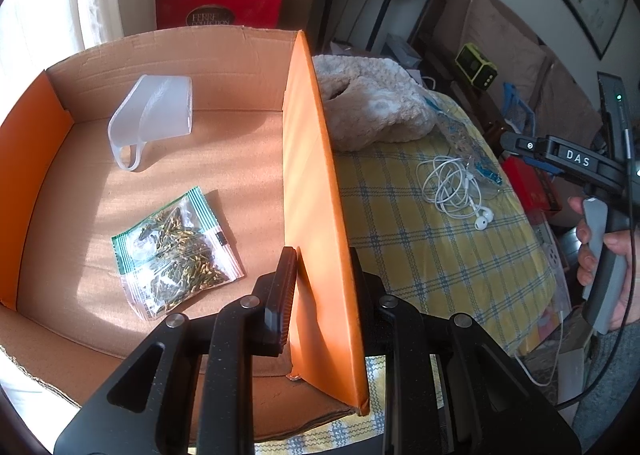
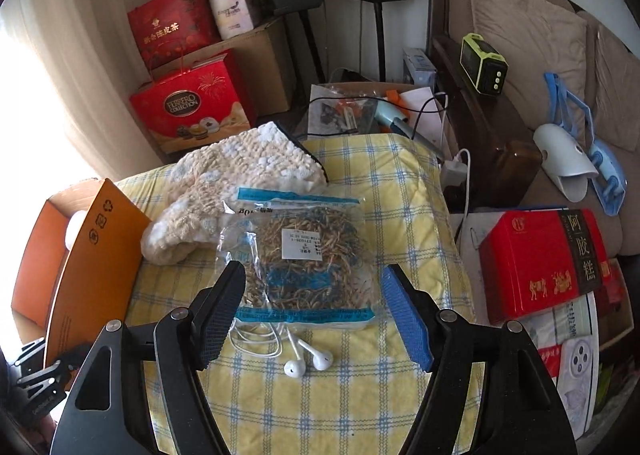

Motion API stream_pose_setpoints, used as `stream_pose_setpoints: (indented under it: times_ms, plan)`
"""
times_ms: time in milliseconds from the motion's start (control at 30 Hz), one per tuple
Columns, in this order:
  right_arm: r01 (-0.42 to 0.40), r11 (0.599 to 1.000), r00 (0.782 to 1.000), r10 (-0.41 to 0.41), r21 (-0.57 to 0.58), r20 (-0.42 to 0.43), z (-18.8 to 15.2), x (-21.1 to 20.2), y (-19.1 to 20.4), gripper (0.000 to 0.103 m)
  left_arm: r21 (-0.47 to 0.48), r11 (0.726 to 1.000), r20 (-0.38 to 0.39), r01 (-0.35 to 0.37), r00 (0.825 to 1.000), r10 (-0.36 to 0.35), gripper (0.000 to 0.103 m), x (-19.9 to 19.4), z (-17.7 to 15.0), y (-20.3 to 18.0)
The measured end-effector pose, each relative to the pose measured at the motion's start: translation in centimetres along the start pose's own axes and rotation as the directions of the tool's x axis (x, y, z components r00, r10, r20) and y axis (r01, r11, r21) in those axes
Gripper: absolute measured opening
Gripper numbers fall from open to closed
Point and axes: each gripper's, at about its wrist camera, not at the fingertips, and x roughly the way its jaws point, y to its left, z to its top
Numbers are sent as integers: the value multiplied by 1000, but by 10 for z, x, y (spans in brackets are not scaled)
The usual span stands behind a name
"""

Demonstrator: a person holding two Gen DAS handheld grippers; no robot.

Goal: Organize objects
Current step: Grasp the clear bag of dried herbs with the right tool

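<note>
While the left gripper (image 1: 320, 275) clamps the orange box flap (image 1: 316, 191), the right gripper (image 2: 316, 311) stands wide apart (empty) over the herb bag (image 2: 304, 255); "FERRERO COLLECTION" marks a red box (image 2: 188, 107).

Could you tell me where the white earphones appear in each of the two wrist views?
Left wrist view: the white earphones lie right of centre on the checked cloth, outside the cardboard box, beside the orange flap.
Right wrist view: the earphones lie low in the centre, between the open fingers, just below the clear bag of dried strands.
Shared landmark: the fluffy cream textile.
</note>
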Motion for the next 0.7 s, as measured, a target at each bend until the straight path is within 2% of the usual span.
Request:
stream_pose_setpoints:
  times_ms: [100,200,433,533,633,700]
  plan:
    - [-19,999,1000,19,26,-18,-3,10,-5,81,2,1000,-1,-1,1000,1,21,0,0,0]
    - [-37,998,999,39,44,-29,-5,19,-6,81,5,1000,-2,2,1000,-2,21,0,0,0]
    - [-8,1000,999,9,19,-50,-7,38,2,82,20,1000,-7,-9,1000,9,21,1,-1,-3]
    - [43,999,998,-42,3,-52,-8,45,5,83,19,1000,-8,-9,1000,9,21,1,0,-4]
    - [45,999,995,-45,0,-84,-9,54,5,76,18,1000,-8,-11,1000,11,21,1,-1,-5]
    - [61,998,995,-63,-26,-79,-11,55,8,63,18,1000,-10,-11,1000,11,21,1,-1,-5]
